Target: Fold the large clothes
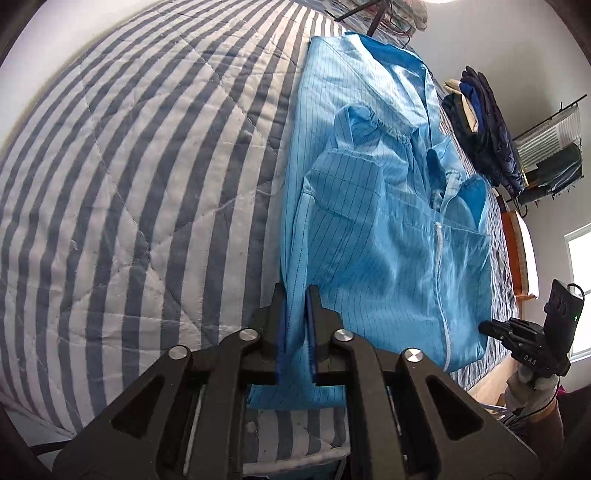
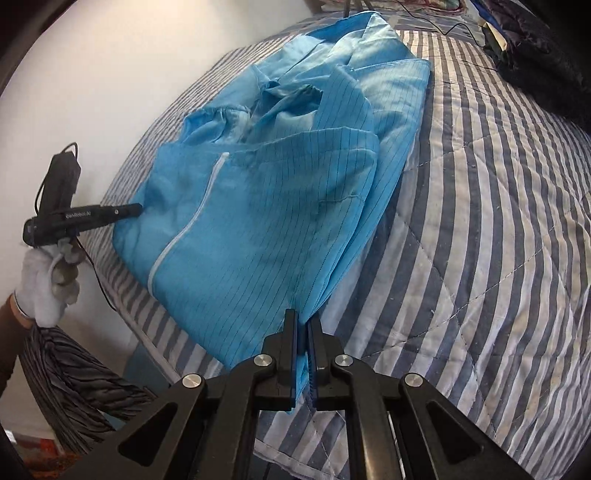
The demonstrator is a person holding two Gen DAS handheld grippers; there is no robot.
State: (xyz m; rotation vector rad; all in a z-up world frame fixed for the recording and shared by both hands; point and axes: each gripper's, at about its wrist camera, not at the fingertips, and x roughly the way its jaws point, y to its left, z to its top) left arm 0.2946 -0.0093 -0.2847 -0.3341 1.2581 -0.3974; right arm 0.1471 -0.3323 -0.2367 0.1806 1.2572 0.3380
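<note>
A light blue coat (image 1: 388, 229) with thin dark stripes and a white zip lies partly folded on a striped quilt, its sleeves laid over the body. My left gripper (image 1: 295, 295) is shut on the coat's near hem, with cloth pinched between its blue pads. In the right wrist view the same coat (image 2: 258, 221) rises toward my right gripper (image 2: 304, 319), which is shut on the hem's other end. Each gripper shows in the other's view: the right gripper (image 1: 484, 326) at the coat's far corner, and the left gripper (image 2: 138, 209), held by a white-gloved hand (image 2: 40, 288).
The blue-and-white striped quilt (image 1: 129, 184) covers the bed on both sides of the coat. A pile of dark clothes (image 1: 487, 129) lies at the bed's far side, with a metal rack (image 1: 550, 147) and a window (image 1: 580, 277) beyond. A black cable (image 2: 443, 26) runs along the far end.
</note>
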